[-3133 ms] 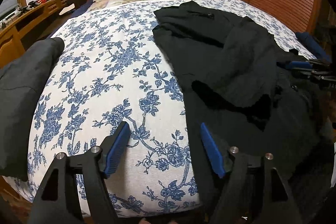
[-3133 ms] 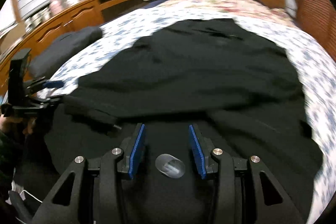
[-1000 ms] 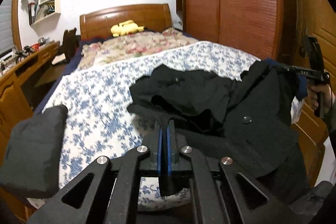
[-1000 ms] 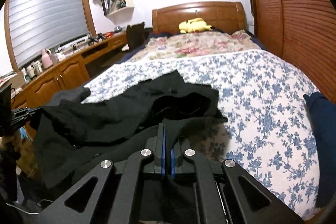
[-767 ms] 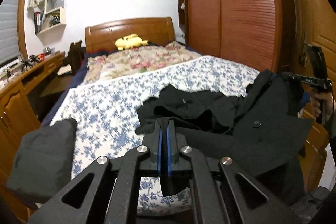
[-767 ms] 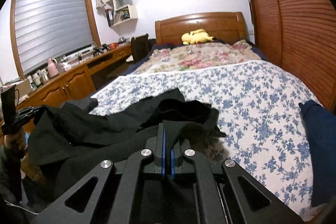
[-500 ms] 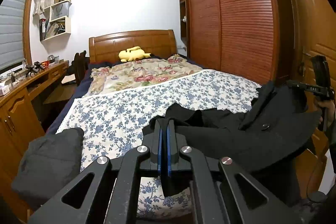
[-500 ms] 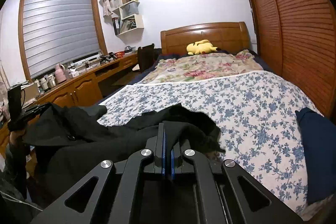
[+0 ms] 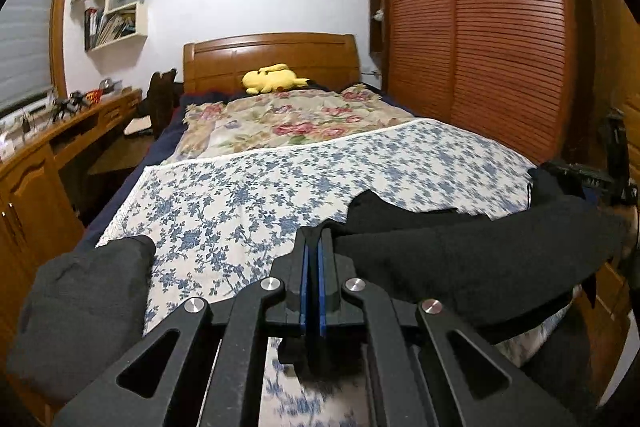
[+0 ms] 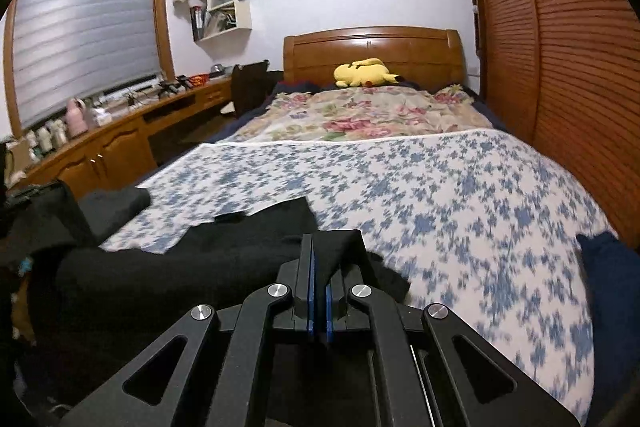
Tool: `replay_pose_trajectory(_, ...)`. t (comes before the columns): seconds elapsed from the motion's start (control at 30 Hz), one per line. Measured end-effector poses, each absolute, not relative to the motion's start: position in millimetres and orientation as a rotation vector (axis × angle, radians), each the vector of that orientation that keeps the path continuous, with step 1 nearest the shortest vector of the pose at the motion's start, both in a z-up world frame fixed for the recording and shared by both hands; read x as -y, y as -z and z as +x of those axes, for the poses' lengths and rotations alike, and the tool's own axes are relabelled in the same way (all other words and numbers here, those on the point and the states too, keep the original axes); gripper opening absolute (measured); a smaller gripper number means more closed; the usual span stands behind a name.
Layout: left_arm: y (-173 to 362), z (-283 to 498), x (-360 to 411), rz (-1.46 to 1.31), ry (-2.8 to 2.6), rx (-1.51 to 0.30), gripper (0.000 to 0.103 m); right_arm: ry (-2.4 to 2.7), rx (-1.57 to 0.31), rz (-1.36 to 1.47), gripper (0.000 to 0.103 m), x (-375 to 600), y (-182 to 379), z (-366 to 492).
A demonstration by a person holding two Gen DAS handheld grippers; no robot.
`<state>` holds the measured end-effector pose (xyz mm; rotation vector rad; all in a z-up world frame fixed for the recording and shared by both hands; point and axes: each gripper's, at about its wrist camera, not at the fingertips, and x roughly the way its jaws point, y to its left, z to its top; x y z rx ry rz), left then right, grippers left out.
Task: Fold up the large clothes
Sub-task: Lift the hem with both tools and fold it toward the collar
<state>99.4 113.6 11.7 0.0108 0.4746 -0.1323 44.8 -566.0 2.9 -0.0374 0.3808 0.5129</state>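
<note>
Left wrist view shows you the bed (image 9: 280,187) under its blue-flowered sheet (image 9: 248,203), running up to the wooden headboard (image 9: 272,55). Your black coat (image 9: 460,259) is stretched in the air over the foot edge of the bed, between your two grippers. A dark grey folded garment (image 9: 84,303) sits at the foot corner on your left; a navy garment (image 10: 612,279) lies at the foot corner on your right. A yellow plush toy (image 9: 274,78) rests at the headboard end. Your left gripper (image 9: 311,287) has its blue pads pressed together on a fold of the coat. Your right gripper (image 10: 318,287) is likewise clamped on the coat's edge, pads together with cloth between them.
</note>
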Motion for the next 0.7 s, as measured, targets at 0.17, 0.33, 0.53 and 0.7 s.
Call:
replay_pose_trajectory(0.17, -5.9, 139.5, -117.5, 0.003, 0.109, -0.492, 0.004, -0.462, -0.405, -0.039, 0.003, 538.0, 4.7, 97.1)
replay_pose_trajectory(0.33, 1.2, 180.6, -121.9, -0.012, 0.089, -0.528, 0.004, -0.383, -0.443, -0.049, 0.003, 513.4, 8.8, 145.9)
replay_pose_trajectory(0.53, 15.1, 217.4, -120.7, -0.015, 0.067, -0.581, 0.004, -0.34, -0.535, -0.021, 0.003, 494.0, 16.6, 176.6)
replay_pose_trajectory(0.7, 31.8, 233.5, -116.6, -0.01, 0.062, -0.633, 0.004, -0.326, -0.605, -0.049, 0.018, 477.7, 20.5, 193.0)
